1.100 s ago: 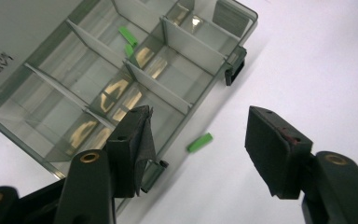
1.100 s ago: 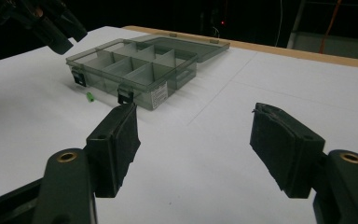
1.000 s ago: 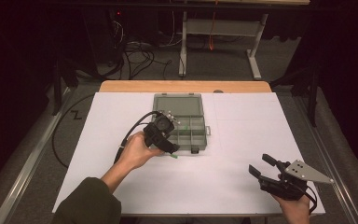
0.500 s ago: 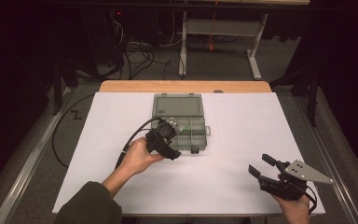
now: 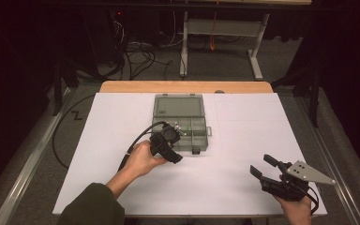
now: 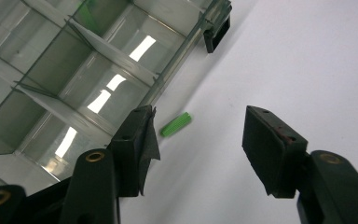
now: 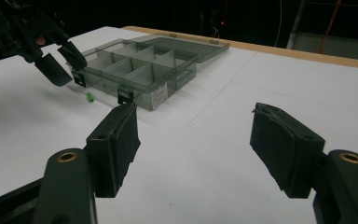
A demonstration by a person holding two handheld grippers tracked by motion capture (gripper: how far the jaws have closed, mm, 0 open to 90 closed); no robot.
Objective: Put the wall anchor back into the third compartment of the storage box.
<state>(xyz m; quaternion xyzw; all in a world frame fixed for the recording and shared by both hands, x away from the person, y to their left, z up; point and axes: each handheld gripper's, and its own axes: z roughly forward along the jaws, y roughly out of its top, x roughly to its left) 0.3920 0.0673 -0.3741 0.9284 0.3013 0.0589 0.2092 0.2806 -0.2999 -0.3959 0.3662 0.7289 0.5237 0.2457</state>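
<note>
A clear grey compartment box (image 5: pixel 180 123) lies open mid-table, its lid folded back. A small green plug (image 6: pixel 176 125) lies on the white table just outside the box's front wall (image 6: pixel 168 79). My left gripper (image 5: pixel 171 152) hovers over it, tilted down. The jaws are open and have just been closing a little, and the plug sits near the left pad (image 6: pixel 140 140), untouched. The right gripper view shows the same plug (image 7: pixel 90 97) under the left gripper (image 7: pixel 65 63). My right gripper (image 5: pixel 265 168) rests at the near right, open and empty.
Another green bit (image 6: pixel 86 9) sits in a far compartment of the box. The box's latch (image 6: pixel 216 35) juts from its front edge. White table (image 5: pixel 243 140) stretches between the box and the right gripper. The table's wooden back edge (image 5: pixel 183 86) lies behind the lid.
The left hand has crept slightly toward the near side, and its gripper now covers the green plug in the high view. The right hand has stayed put.
</note>
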